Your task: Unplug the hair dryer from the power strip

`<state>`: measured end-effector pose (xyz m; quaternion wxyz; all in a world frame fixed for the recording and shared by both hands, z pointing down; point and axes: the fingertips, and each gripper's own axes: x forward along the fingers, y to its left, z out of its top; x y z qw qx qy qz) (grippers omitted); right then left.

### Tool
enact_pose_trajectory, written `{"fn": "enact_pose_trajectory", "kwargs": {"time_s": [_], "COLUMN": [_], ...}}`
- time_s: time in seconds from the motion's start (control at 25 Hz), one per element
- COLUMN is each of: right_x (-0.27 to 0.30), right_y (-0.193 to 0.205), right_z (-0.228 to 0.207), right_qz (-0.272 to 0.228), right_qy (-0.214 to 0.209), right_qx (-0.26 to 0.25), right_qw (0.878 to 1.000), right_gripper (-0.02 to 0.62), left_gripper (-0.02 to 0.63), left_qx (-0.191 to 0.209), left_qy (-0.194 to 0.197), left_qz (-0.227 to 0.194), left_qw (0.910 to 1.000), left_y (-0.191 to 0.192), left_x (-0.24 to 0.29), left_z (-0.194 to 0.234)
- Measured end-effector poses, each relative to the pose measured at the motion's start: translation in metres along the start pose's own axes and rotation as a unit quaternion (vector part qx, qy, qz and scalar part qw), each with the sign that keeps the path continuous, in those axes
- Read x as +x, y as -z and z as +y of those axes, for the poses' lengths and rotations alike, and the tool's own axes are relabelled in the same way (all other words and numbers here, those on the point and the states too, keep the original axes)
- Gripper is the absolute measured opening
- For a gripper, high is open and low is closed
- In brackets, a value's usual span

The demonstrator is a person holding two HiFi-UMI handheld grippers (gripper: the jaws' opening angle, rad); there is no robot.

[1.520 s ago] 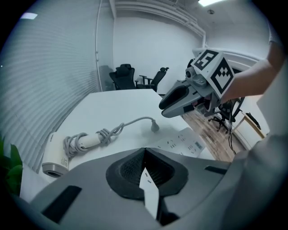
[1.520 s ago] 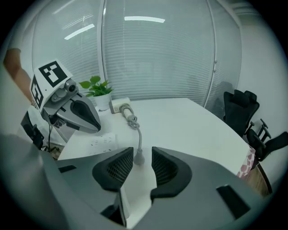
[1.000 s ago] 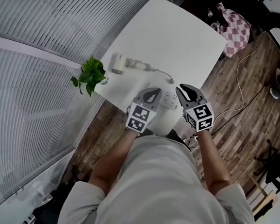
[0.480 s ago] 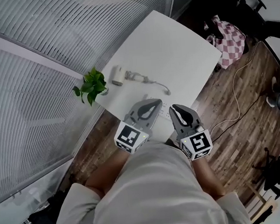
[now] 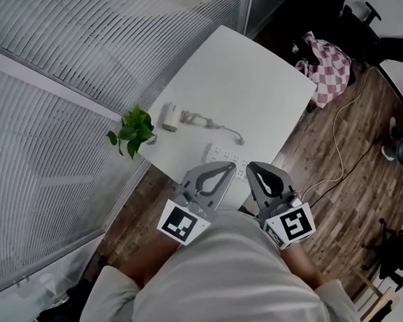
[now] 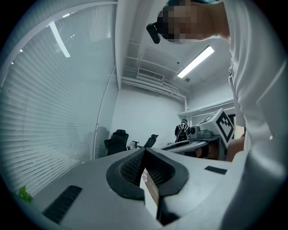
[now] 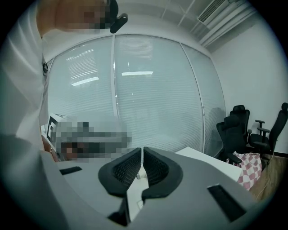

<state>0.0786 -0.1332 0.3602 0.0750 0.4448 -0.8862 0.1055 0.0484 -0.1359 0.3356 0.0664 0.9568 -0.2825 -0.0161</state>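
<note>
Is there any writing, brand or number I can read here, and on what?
No readable text.
The cubes on the left gripper and right gripper show only black-and-white square patterns.
Any print on the power strip or hair dryer is too small to read.
The right gripper's jaws have just been closing, empty.

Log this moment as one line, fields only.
left gripper: shut, empty | right gripper: jaws just closing, nothing between | hair dryer: on table beside plant | cord: end near power strip, looks unplugged

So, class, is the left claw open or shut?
Shut: the left gripper view shows the left claw with its pad tips touching and nothing between them.
</note>
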Motion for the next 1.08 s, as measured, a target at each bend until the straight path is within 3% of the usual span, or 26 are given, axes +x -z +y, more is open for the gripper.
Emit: {"fn": "enact_pose_trajectory", "kwargs": {"time_s": [1.08], "right_x": [-0.002], "right_y": [-0.014], "right_z": [-0.006], "right_qz": [-0.008], "right_qy": [0.012], "right_qx": [-0.003], "right_qw": [1.0], "right_gripper": [0.032], "left_gripper": [0.029], "left_qx": [-0.008], "left_qy": [-0.005], "left_qz": [0.005], "left_qw": [0.9999], "left_y": [-0.002], "left_x": [0.007], "left_z": [-0.002]}}
